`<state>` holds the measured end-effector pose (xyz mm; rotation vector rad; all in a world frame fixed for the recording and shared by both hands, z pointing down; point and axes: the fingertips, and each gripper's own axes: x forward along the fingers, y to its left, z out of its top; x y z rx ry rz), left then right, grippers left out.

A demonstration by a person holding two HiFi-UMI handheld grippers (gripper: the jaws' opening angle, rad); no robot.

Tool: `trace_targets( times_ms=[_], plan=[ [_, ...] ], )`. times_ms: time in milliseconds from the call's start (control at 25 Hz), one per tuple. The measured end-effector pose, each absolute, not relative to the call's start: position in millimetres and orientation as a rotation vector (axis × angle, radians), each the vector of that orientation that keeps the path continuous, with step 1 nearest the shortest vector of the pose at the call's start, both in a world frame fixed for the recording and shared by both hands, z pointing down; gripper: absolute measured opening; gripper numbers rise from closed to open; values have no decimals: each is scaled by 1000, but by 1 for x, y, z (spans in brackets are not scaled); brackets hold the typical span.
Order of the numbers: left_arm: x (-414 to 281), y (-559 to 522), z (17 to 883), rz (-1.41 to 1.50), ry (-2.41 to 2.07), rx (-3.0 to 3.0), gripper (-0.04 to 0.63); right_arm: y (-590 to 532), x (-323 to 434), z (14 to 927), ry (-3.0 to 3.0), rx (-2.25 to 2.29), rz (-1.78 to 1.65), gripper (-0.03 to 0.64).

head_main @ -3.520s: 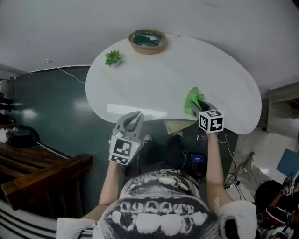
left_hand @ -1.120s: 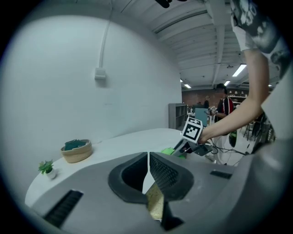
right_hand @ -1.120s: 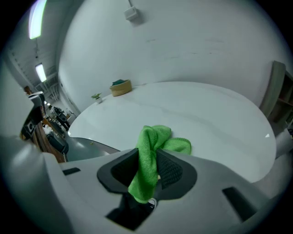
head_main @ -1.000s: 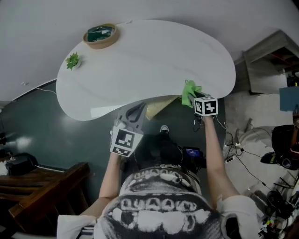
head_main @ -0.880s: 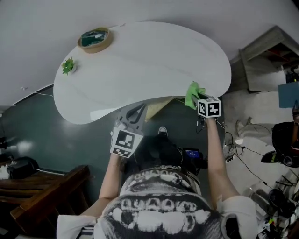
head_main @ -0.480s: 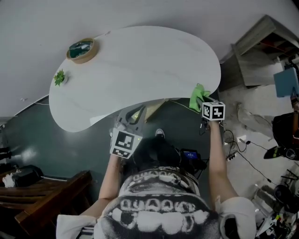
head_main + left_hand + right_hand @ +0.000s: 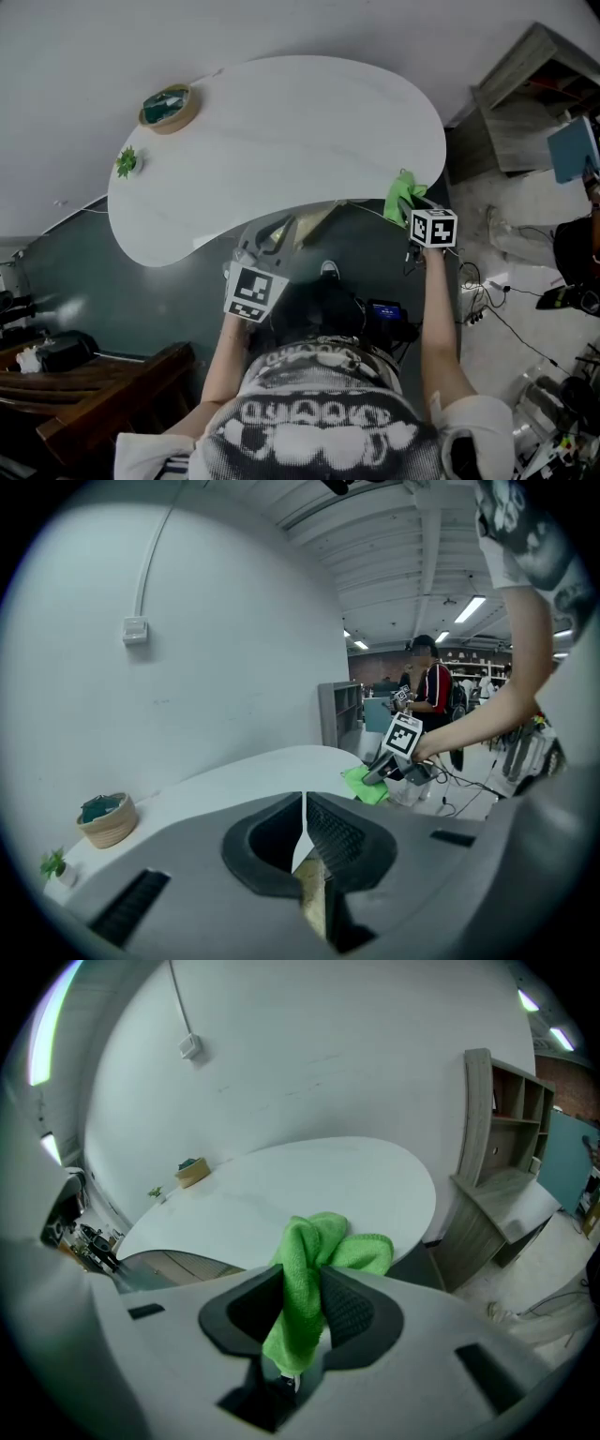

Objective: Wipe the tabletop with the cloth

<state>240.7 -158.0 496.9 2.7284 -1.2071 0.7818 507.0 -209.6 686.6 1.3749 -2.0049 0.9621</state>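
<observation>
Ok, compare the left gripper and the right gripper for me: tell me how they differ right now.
The right gripper is shut on the green cloth; the left gripper is shut with nothing between its fingers. The right gripper holds the cloth at the right end of the white table; the left gripper sits by the table's near edge, away from the cloth. What they share: both are shut.

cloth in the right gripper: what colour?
Bright green cloth, pinched in the right gripper jaws; clearest in the right gripper view.
</observation>
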Motion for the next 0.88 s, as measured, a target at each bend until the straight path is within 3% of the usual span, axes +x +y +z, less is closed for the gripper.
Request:
trace_targets(
  times_ms=[480,880],
  plan=[
    [228,-143,488,799,-1165,2767,12,-173,483,631,-2091,1465,904,120],
    [173,-76,488,780,-1190,2752,12,-94,405,578,-2202,1459,848,120]
  ],
)
